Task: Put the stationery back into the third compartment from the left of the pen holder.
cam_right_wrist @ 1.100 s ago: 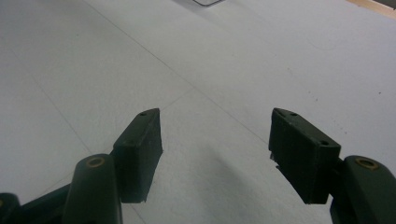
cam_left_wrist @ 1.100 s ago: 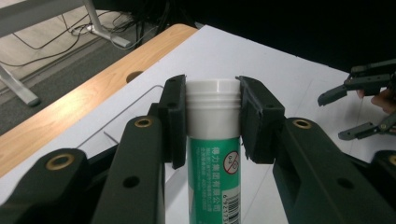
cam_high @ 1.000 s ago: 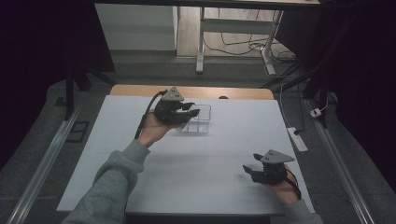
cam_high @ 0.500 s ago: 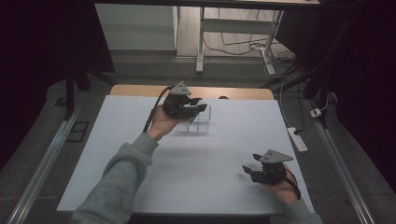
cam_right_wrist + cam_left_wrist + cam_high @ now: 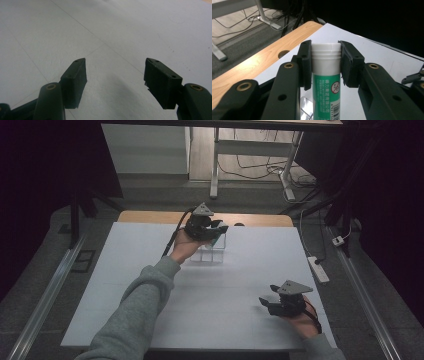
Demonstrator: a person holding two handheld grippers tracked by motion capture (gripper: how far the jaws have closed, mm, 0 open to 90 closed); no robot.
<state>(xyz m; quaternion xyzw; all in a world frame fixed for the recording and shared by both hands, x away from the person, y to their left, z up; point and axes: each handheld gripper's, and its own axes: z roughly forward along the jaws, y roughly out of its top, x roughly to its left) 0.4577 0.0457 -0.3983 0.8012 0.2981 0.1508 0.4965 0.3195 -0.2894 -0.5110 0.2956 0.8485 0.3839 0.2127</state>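
A green tube with a white cap stands upright between the jaws of my left gripper, which is shut on its cap end. In the high view that left gripper hovers over a clear plastic rack at the far middle of the white table, and the tube shows as a sliver of green under it. My right gripper rests low at the near right, jaws wide apart. In the right gripper view the right gripper holds nothing over the bare white surface.
A wooden strip with a round hole runs along the table's far edge. A white power strip lies off the right edge. Table legs and cables stand on the floor beyond.
My left gripper has moved right and farther back with the tube, from beside the rack to above it. The right gripper has stayed in place.
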